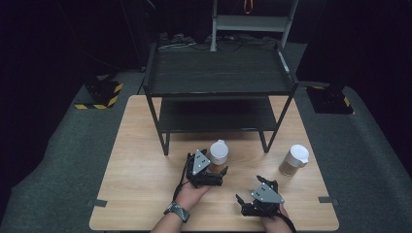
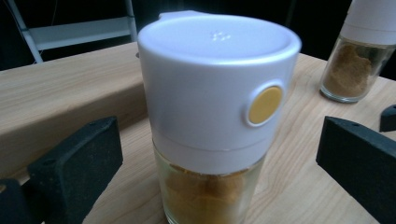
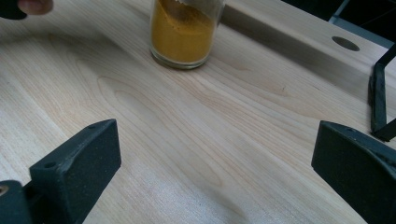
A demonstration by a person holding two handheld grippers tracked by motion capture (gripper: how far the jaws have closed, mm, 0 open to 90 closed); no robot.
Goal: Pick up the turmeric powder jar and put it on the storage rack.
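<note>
The left tool (image 1: 210, 167) is spread wide, its two black jaws standing on either side of the near spice jar (image 1: 218, 156) without touching it. In the left gripper view that jar (image 2: 212, 121) stands upright between the jaws, close to the camera: a clear glass body holding orange-brown powder, topped by a tall white cap (image 2: 219, 79) with a round yellow button (image 2: 265, 105) on its side. The jar stands on the bench (image 1: 141, 160), just in front of the black shelf rack (image 1: 218, 92), near the rack's front edge and between its two front legs.

The right tool (image 1: 248, 194) is spread too, with nothing between its jaws. It hovers low over the bench, nearer the person than the jar and to the right of it, well apart from it. The right gripper view looks along bare wood toward the lower part of the jar (image 3: 184, 32), whose powder looks yellow-orange there; a fingertip (image 3: 35, 6) shows at the upper left corner, beside the jar.

A second spice jar (image 1: 294, 160), also white-capped with brownish powder, stands upright on the bench to the right of the near jar, just outside the rack's right front leg (image 1: 277, 131). In the left gripper view it sits (image 2: 357, 56) behind and right of the near jar, well apart.
</note>
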